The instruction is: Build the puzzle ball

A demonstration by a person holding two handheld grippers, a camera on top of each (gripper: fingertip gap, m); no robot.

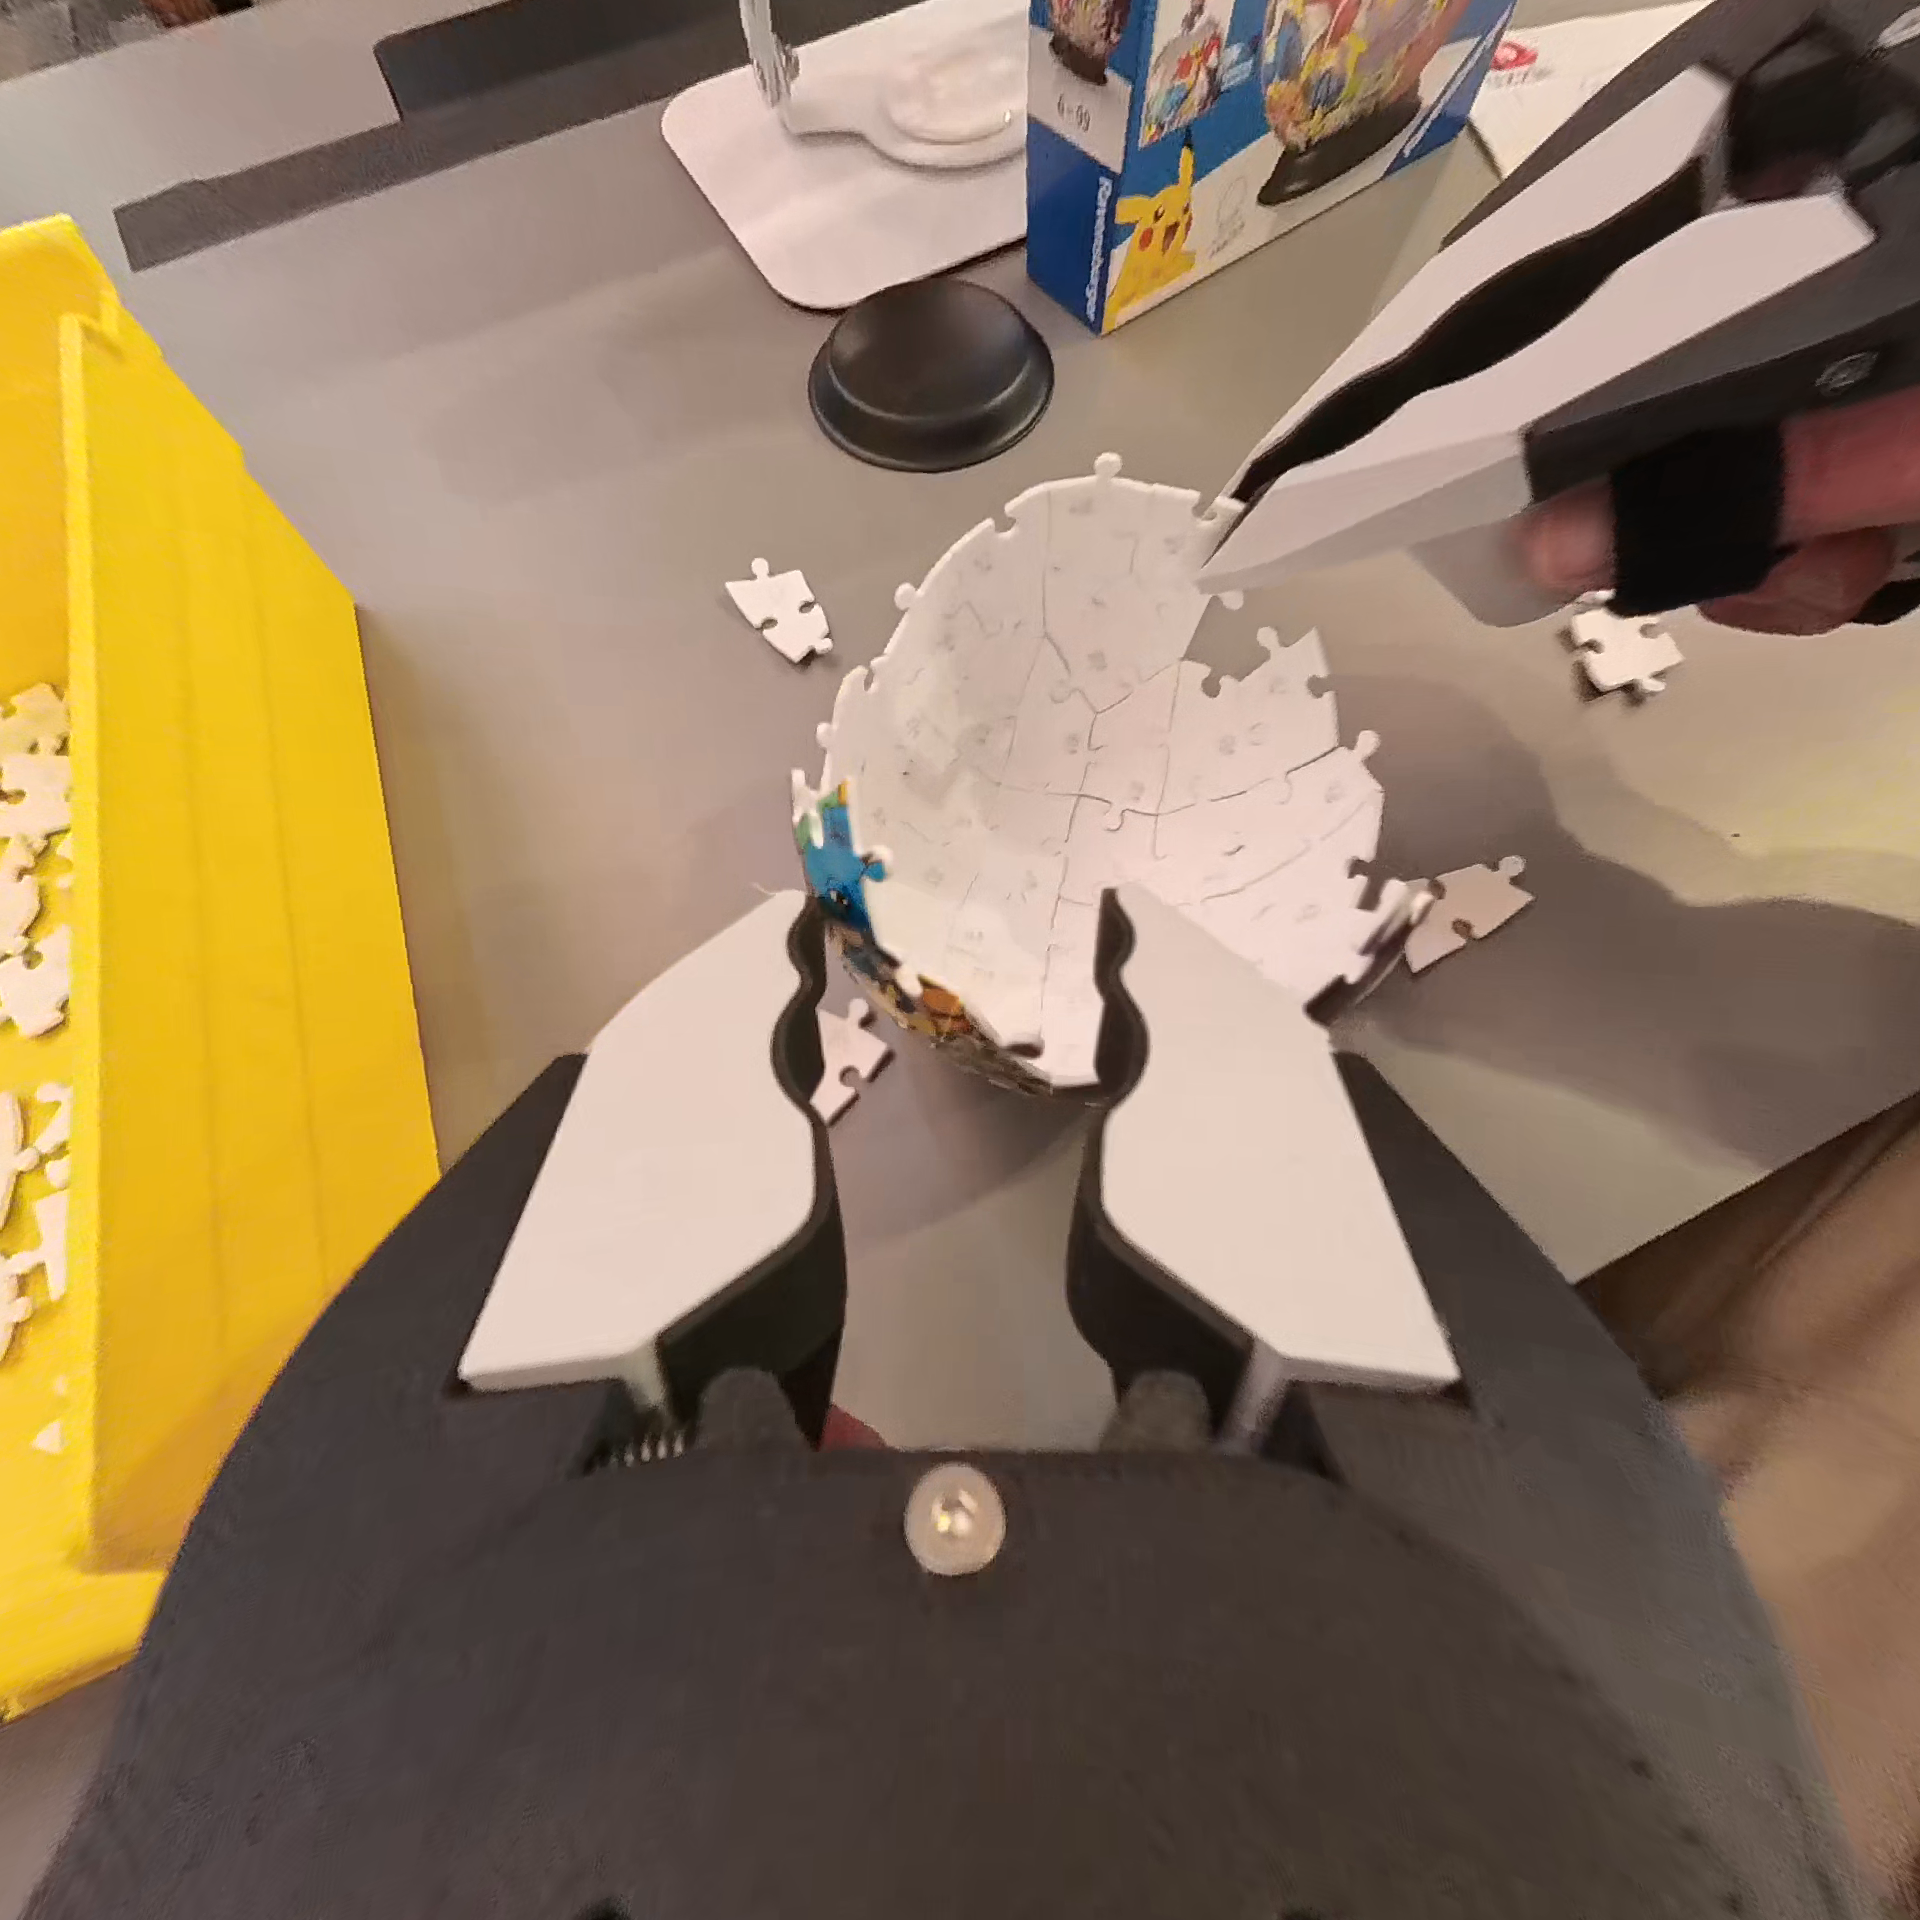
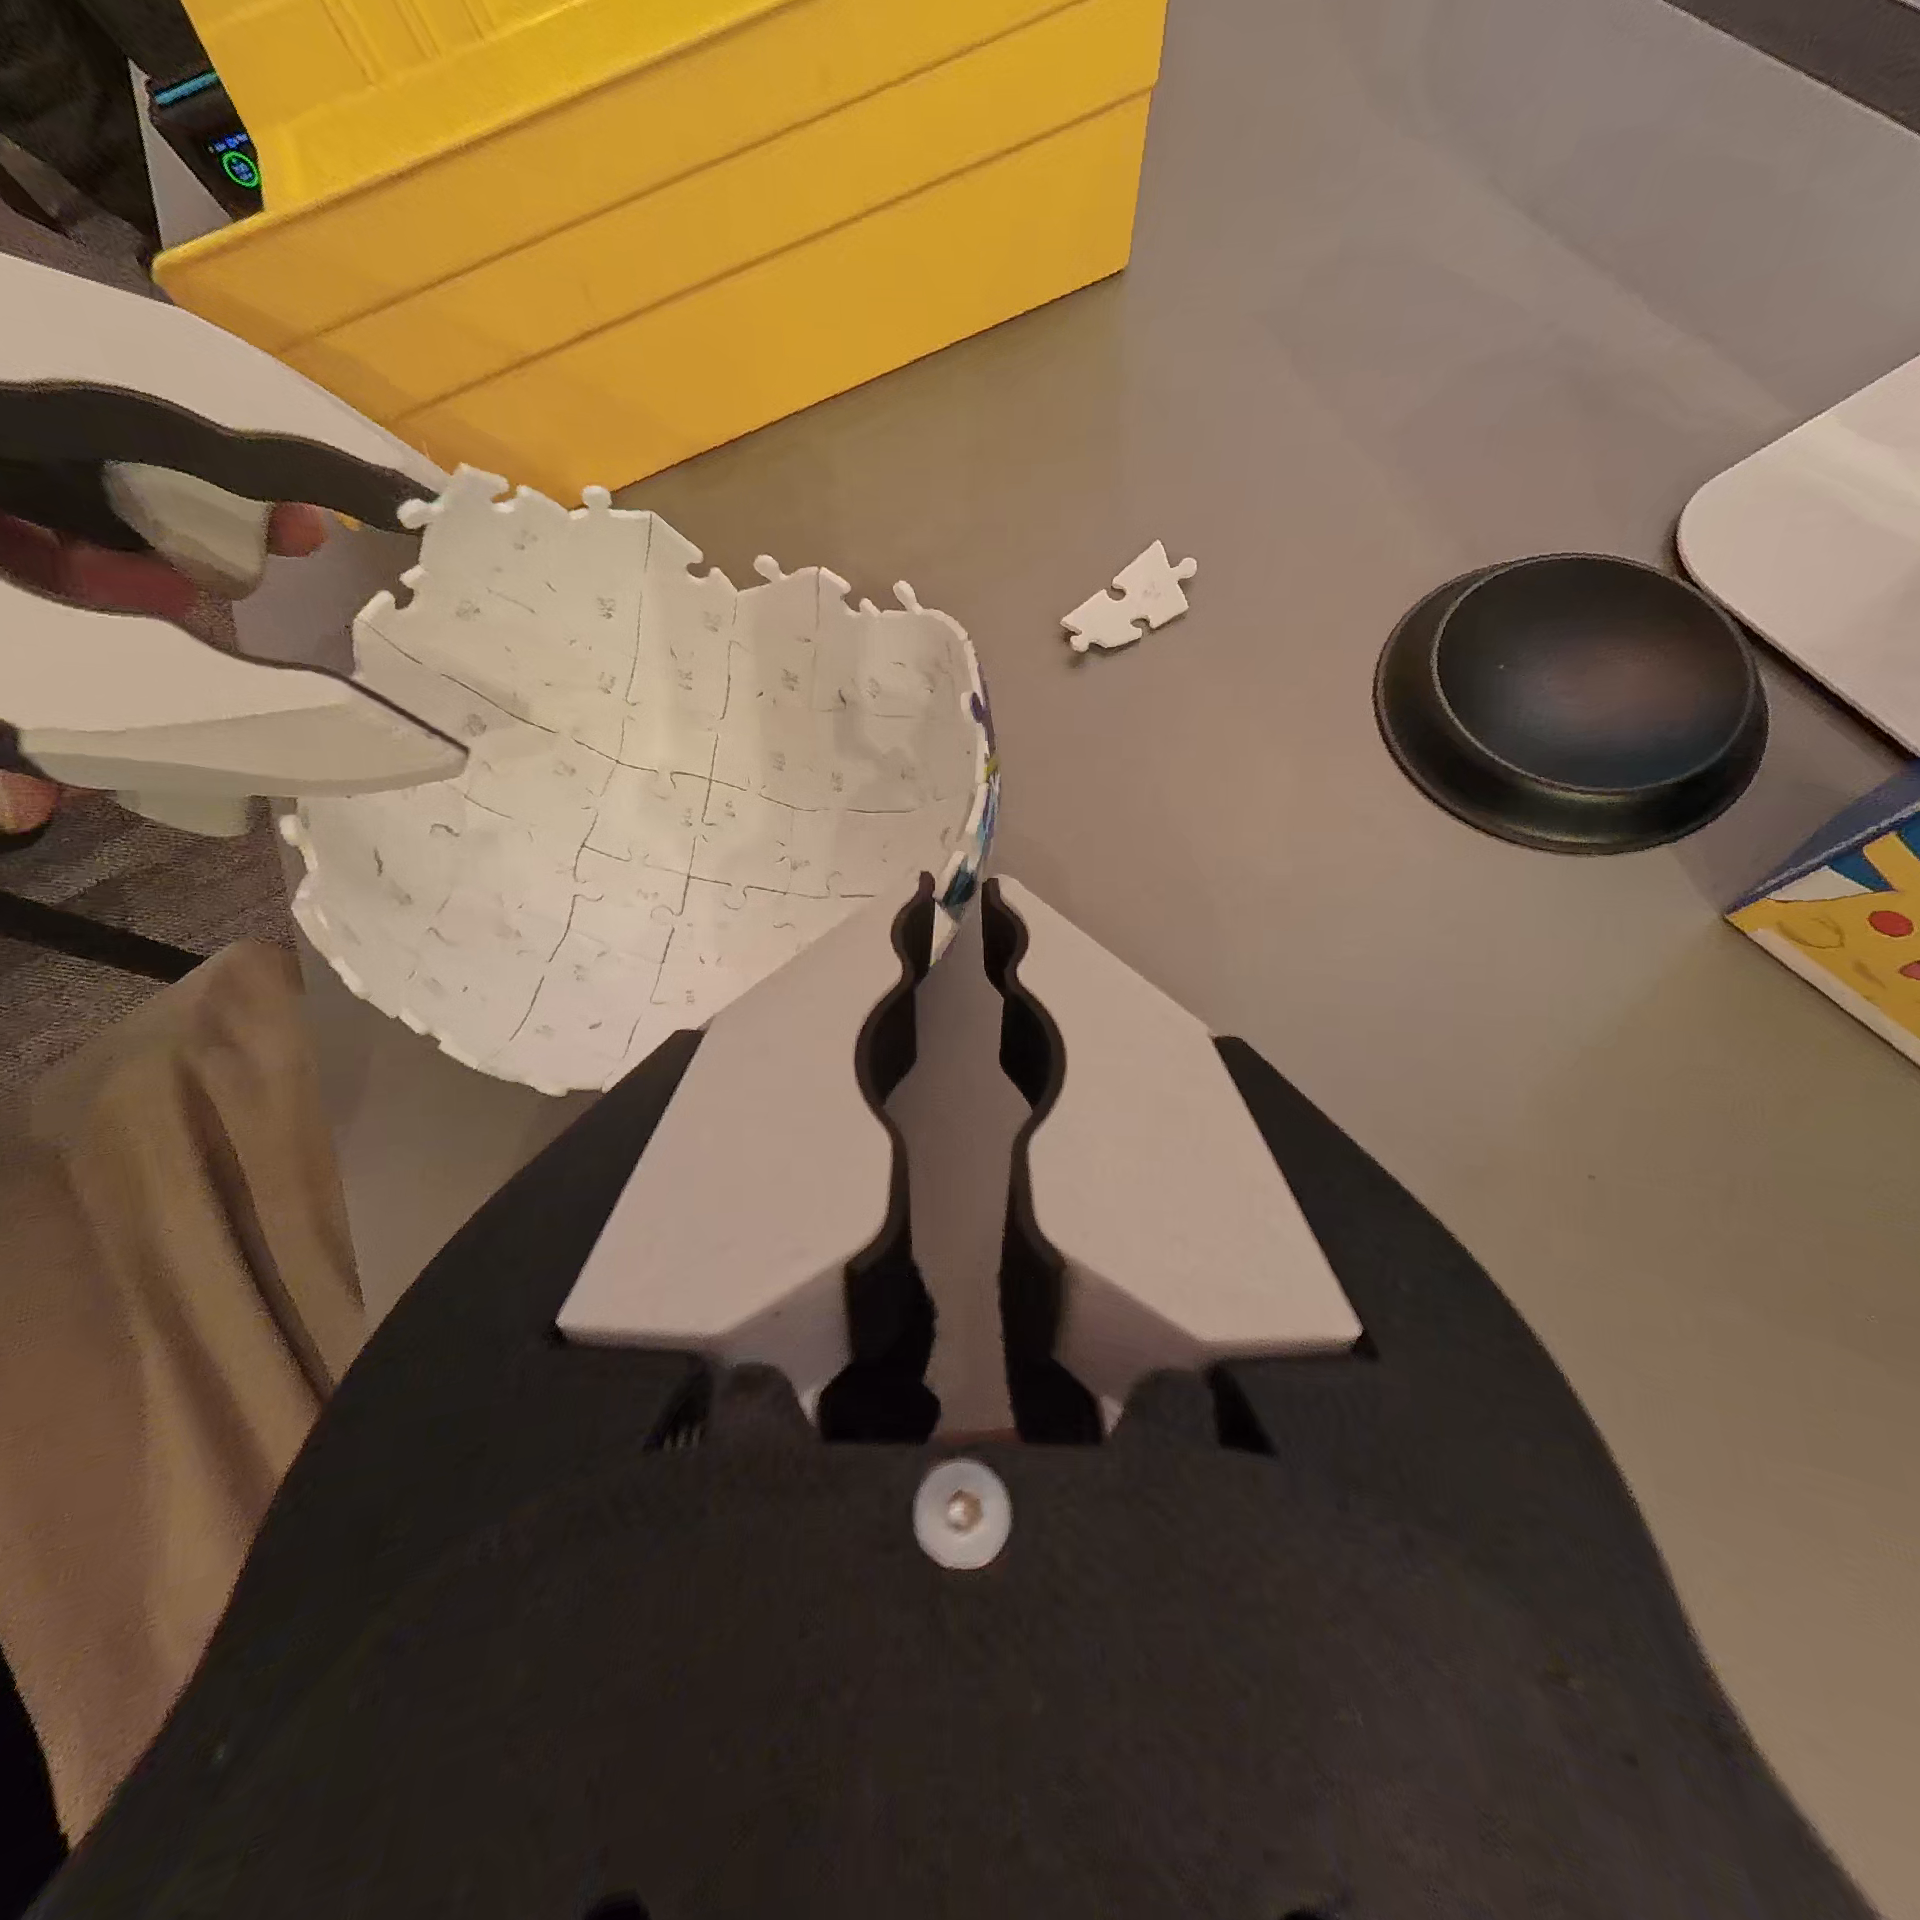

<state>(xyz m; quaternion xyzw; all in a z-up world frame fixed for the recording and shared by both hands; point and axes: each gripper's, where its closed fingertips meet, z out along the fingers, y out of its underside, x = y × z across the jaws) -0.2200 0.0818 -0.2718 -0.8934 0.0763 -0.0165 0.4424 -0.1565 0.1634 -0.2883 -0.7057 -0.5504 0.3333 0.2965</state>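
The half-built puzzle ball (image 1: pixel 1039 748) is a white bowl-shaped shell with a coloured outside, tilted above the grey table. It also shows in the right wrist view (image 2: pixel 644 779). My right gripper (image 2: pixel 956 883) is shut on the shell's rim; in the left wrist view it (image 1: pixel 1216 540) pinches the upper right rim. My left gripper (image 1: pixel 961 925) is open and straddles the near rim, one finger outside the shell and one inside. It enters the right wrist view (image 2: pixel 436 634) from the left. Loose white pieces (image 1: pixel 779 613) lie around the shell.
A yellow bin (image 1: pixel 208 831) with several loose pieces stands on the left. A black round stand (image 1: pixel 930 374) sits behind the shell, with the puzzle box (image 1: pixel 1247 156) and a white mat (image 1: pixel 831 229) beyond. More loose pieces (image 1: pixel 1621 649) lie on the right. One loose piece (image 2: pixel 1127 597) lies near the stand (image 2: pixel 1569 701). Left tips to right tips: about 11 cm.
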